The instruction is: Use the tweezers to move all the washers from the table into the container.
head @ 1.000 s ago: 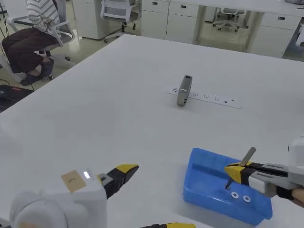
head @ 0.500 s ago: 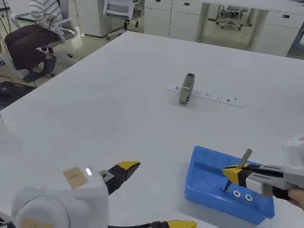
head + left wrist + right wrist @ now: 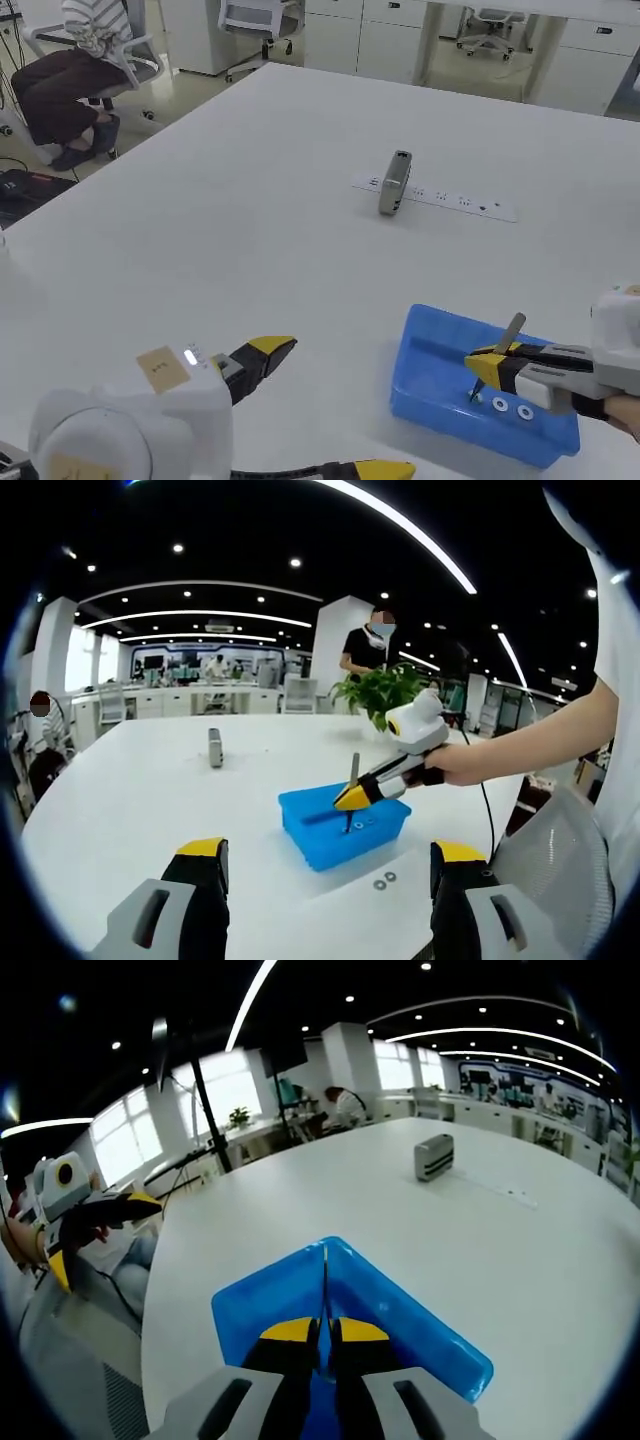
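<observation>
The white surface (image 3: 230, 230) is broad and mostly bare. The blue container (image 3: 445, 322), a shallow rectangular tray with low walls, sits near its front right. The left hand-held gripper (image 3: 328, 408) hovers low at the front, jaws spread wide and holding nothing. The right hand-held gripper (image 3: 482, 362) reaches in from the right over the container. Its jaws are nearly together and clamped on the tweezers (image 3: 512, 332), which stand tilted with their tips down inside the tray.

The step in hand looks like the drop: the tips hang just above the tray floor, beside two washers (image 3: 498, 405) lying there. Whether a washer is pinched in the tips is too small to tell. To do it well, ease the squeeze while the tips are low and well inside the walls, so a washer falls flat and cannot roll out. Then lift straight up before swinging away.

In the left gripper view, two more washers (image 3: 380, 885) lie close together on the surface, just outside the container's near wall. Each is a small, flat, pale ring, probably thin enough to be awkward to pinch off a flat top
</observation>
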### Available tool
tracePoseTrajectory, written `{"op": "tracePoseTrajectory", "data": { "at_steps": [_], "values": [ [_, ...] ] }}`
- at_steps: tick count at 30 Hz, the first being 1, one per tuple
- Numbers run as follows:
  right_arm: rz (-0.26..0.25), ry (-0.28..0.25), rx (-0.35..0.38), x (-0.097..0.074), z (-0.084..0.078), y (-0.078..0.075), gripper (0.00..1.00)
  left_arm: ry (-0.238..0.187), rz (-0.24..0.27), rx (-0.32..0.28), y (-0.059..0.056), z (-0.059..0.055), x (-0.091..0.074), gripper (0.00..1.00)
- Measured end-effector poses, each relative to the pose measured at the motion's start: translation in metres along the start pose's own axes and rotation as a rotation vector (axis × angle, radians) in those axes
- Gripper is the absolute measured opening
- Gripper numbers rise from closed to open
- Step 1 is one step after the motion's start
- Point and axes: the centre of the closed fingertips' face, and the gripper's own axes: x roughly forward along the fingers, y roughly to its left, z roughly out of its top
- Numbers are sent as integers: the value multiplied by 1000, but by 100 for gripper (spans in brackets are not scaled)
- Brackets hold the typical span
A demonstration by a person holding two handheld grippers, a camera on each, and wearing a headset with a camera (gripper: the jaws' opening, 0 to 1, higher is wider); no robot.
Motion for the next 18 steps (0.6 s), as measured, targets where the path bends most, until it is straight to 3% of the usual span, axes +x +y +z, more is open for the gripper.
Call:
{"op": "tracePoseTrajectory", "data": {
  "at_steps": [8, 18],
  "values": [
    [4, -19, -7, -3, 5, 4, 4, 1, 1, 1, 1, 0, 0, 84],
    [10, -80, -5, -18, 21, 20, 4, 6, -2, 3, 0, -1, 0, 84]
  ]
}}
